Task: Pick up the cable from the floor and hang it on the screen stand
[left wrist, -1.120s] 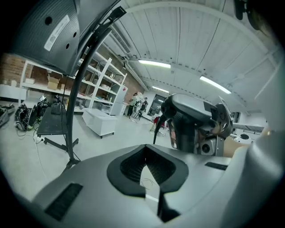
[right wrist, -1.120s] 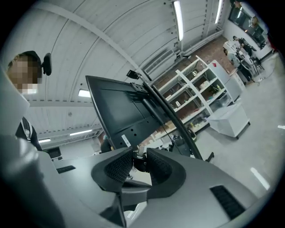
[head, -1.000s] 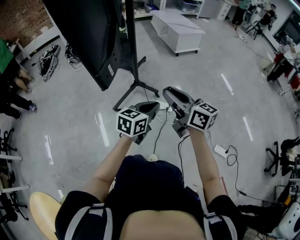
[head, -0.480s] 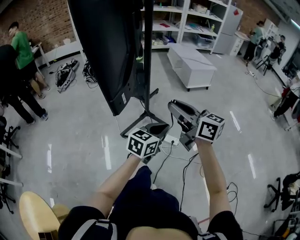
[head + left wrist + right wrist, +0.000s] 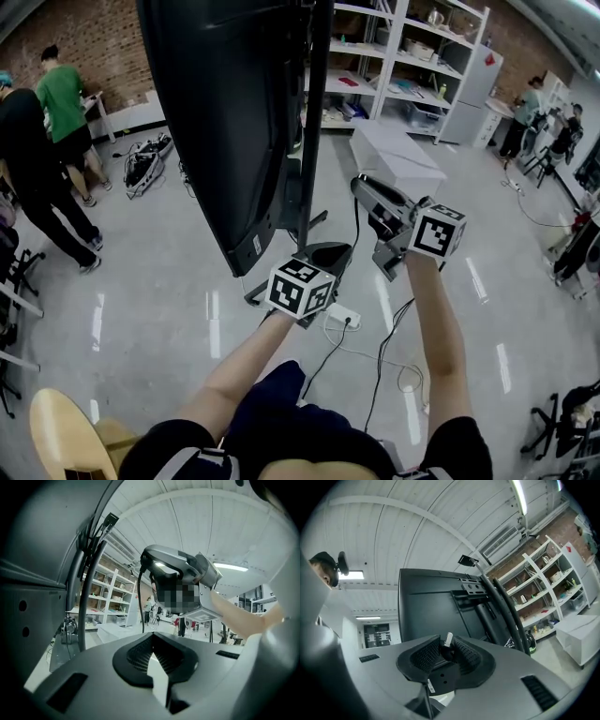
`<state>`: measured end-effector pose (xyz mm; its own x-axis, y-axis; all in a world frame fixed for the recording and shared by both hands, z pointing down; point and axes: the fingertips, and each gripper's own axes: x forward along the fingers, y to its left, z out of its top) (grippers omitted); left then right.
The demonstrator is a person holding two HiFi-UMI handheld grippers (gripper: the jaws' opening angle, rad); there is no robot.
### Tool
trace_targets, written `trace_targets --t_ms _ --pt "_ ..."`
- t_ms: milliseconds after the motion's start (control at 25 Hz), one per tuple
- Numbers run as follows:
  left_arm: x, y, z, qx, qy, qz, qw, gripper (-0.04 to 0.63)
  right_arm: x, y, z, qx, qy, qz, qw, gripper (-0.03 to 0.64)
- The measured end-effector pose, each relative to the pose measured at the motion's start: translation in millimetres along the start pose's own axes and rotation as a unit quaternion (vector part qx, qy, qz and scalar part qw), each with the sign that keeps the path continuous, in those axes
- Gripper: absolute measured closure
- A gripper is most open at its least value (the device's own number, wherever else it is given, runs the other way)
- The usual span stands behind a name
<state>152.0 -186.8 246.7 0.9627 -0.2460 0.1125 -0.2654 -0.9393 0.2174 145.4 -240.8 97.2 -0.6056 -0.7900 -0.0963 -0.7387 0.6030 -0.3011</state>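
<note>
My two arms reached forward, right gripper (image 5: 364, 187) clamping the one thin black cable (image 5: 142, 606), left gripper (image 5: 330, 253) closed empty, near one black screen stand (image 5: 314, 122).

Left gripper (image 5: 328, 255) was grey shell, black ribbed pads (image 5: 138, 654), white cube (image 5: 301, 289) with black square markers. Right gripper (image 5: 367, 190) was same build, own marker cube (image 5: 438, 234). I wore black short sleeves (image 5: 173, 448), dark trousers (image 5: 281, 403).
</note>
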Motion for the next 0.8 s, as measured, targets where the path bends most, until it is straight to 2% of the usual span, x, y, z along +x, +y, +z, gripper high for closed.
trace_targets --t_ms 440,640,800 --pt "34.1 53.0 77.5 0.017 -0.044 0.021 0.9986 0.588 100.0 -20.7 85.6 -0.017 -0.006 0.091 0.996 0.508" --pt "41.4 87.3 105.1 -0.003 -0.070 0.049 0.9963 0.588 139.3 -23.7 105.4 -0.036 0.003 0.113 0.993 0.508" --pt "48.4 109.7 139.0 0.009 -0.095 0.068 0.9931 0.588 163.1 -27.5 124.4 -0.054 0.006 0.127 0.990 0.508"
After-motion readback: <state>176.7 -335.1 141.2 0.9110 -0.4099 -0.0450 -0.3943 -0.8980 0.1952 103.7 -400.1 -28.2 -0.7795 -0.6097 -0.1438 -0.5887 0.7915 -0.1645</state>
